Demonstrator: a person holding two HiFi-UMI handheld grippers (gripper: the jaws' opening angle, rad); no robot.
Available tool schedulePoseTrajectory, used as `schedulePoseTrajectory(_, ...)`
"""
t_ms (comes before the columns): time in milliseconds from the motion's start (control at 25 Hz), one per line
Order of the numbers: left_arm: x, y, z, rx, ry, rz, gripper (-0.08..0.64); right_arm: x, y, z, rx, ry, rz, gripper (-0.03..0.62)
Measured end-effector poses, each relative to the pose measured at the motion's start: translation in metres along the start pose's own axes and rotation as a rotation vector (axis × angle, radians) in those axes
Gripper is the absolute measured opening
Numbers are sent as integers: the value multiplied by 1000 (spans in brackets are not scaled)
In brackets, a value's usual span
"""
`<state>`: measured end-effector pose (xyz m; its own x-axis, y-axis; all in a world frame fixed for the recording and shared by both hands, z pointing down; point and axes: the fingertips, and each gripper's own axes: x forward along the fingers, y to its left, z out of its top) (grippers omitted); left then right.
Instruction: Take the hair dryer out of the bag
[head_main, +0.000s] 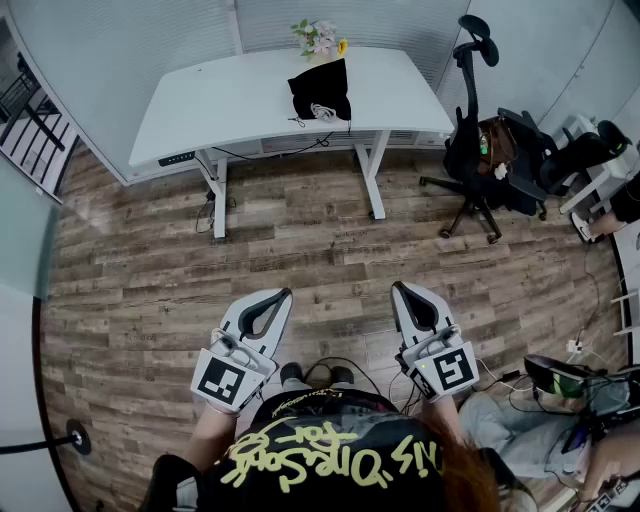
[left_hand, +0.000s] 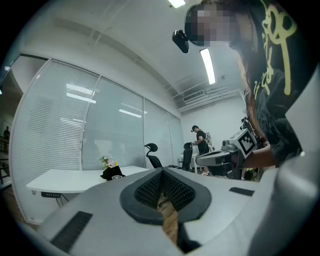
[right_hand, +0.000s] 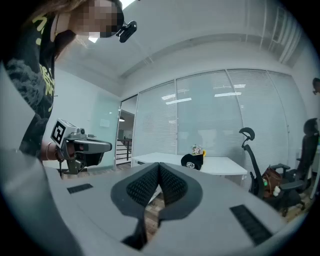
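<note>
The hair dryer itself cannot be made out. The black fabric bag (head_main: 320, 88) stands on the white rectangular counter (head_main: 220, 100), near its back edge and well apart from both grippers. A pale looped item (head_main: 322, 110) shows at the bag's front; at this range it cannot be told whether it is part of the hair dryer or a cord. A thin dark cable (head_main: 300, 122) lies on the counter just beside the bag. A small bunch of pale flowers (head_main: 320, 37) stands just behind the bag.

The left gripper (head_main: 283, 294) and the right gripper (head_main: 398, 287) are held level over the wood-pattern floor (head_main: 300, 240), pointing toward the counter. On each, the jaws are closed: the ribbed black pads meet at the tips with nothing between them.

To the right of the counter stands a black office chair (head_main: 475, 150) loaded with dark items that cannot be identified.

The person's black shirt (head_main: 330, 455) carries yellow lettering, which is creased and not legible.
</note>
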<state>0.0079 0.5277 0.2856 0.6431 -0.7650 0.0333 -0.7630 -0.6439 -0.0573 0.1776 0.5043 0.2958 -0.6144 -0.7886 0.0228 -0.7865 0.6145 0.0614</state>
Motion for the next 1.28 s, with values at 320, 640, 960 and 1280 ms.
schedulePoseTrajectory(320, 11, -10, 6, 27, -19, 6, -8, -4, -1, 4, -39, 3, 25, 2)
schedulePoseTrajectory(640, 11, -4, 11, 21, -21, 21, -8, -6, -3, 5, -16, 20, 26, 2)
schedulePoseTrajectory(960, 2, 10, 19, -2, -97, 54, -2, 5, 3, 12, -16, -17, 28, 32)
schedulePoseTrajectory(1280, -12, 31, 9, -54, -65, 94, 239, 14, 1, 10, -10, -47, -31, 286)
